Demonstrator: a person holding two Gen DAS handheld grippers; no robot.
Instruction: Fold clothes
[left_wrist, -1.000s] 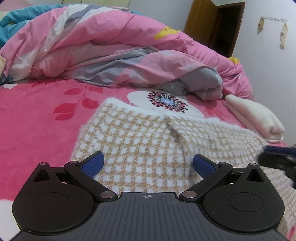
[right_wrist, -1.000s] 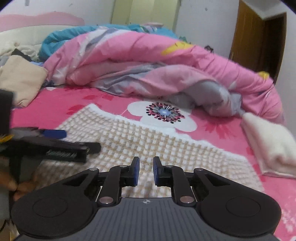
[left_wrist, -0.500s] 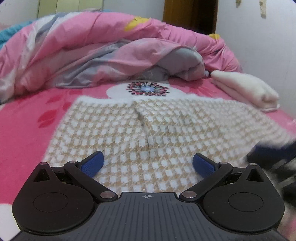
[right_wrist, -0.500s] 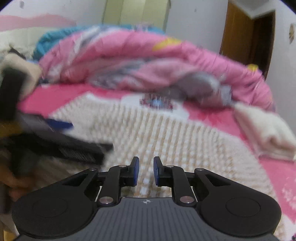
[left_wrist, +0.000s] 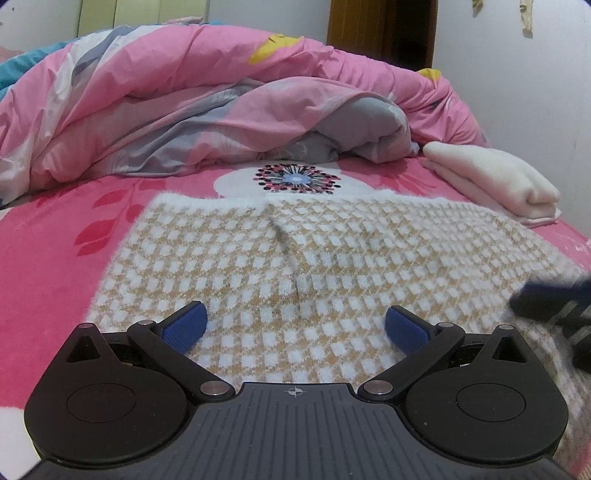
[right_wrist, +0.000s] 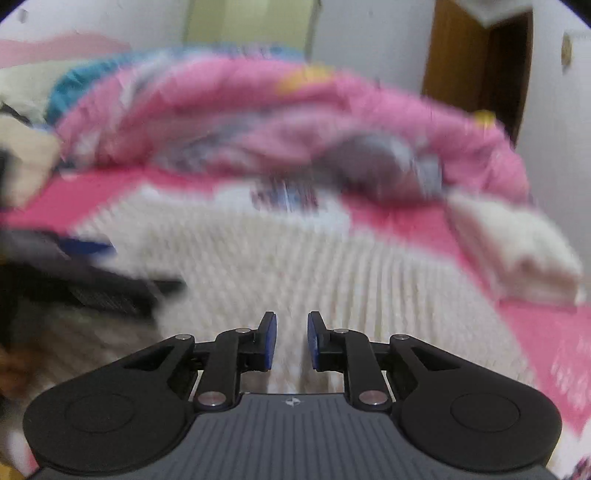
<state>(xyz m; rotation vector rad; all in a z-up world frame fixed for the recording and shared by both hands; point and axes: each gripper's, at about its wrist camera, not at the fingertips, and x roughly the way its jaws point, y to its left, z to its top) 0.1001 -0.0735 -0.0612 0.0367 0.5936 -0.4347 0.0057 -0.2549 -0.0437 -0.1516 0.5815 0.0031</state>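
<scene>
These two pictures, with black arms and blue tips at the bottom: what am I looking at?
No robot here: a person holds a two-fingered tool in each hand, with a camera on each tool. The sharp picture looks along the left gripper, its jaws wide open above a tan-and-white checked sweater spread on a pink bed. The blurred picture comes from the right gripper, its jaws nearly closed; whether they pinch the sweater cannot be told. Behind lie a rumpled pink duvet and a folded cream garment.
</scene>
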